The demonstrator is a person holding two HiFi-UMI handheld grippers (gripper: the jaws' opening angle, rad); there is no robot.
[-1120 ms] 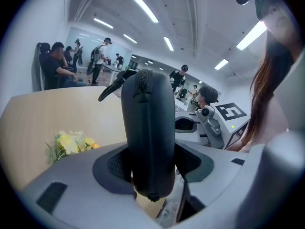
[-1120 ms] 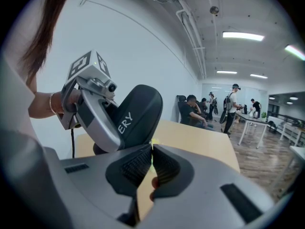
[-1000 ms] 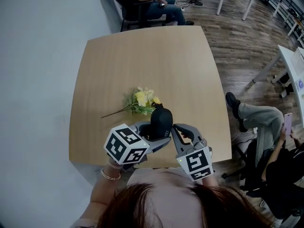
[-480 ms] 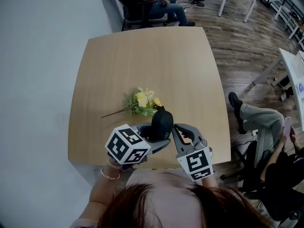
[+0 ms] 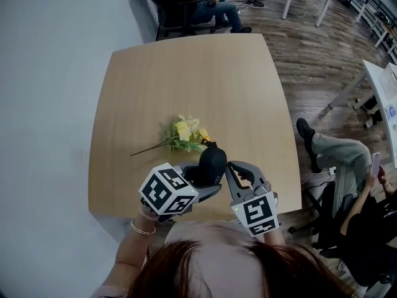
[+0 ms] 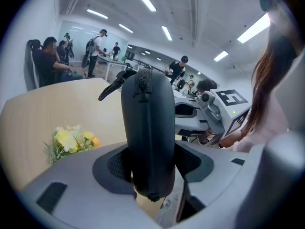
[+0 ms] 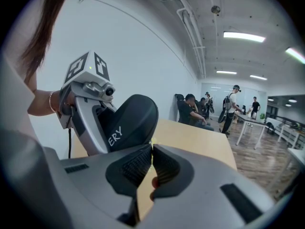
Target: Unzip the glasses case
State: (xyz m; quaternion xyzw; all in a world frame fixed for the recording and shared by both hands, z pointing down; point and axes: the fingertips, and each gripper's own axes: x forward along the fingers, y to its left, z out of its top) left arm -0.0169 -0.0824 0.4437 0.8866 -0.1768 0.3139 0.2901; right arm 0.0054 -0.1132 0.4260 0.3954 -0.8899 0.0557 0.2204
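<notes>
Hardly anything has shifted over the last second: both tools hold the same pose above the near edge of the light wooden table (image 5: pixel 192 73), and the black oval zip-up glasses case (image 5: pixel 212 161) sits where it did, only tipped a touch.

The left gripper (image 5: pixel 200 177) clamps the glasses case across its two broad sides and holds it on end, clear of the tabletop. In the left gripper view its ribbed pads (image 6: pixel 119 165) press against the shell, and the closed zipper (image 6: pixel 144 82) runs up the narrow edge facing the camera. A black strap (image 6: pixel 112 88) juts from the top of the case to the left.

The right gripper (image 5: pixel 231 168) comes in from the right, and its tips lie against the side of the case. In the right gripper view its jaws are pressed together at the tips, right at the case's edge. Whether they pinch a zipper tab there cannot be told. White letters (image 7: pixel 116 136) show on the case's dark side.

A bunch of yellow artificial flowers with green leaves (image 5: pixel 183 132) lies on the table just beyond the case. A thin bracelet (image 5: pixel 144 230) circles the person's left wrist.
</notes>
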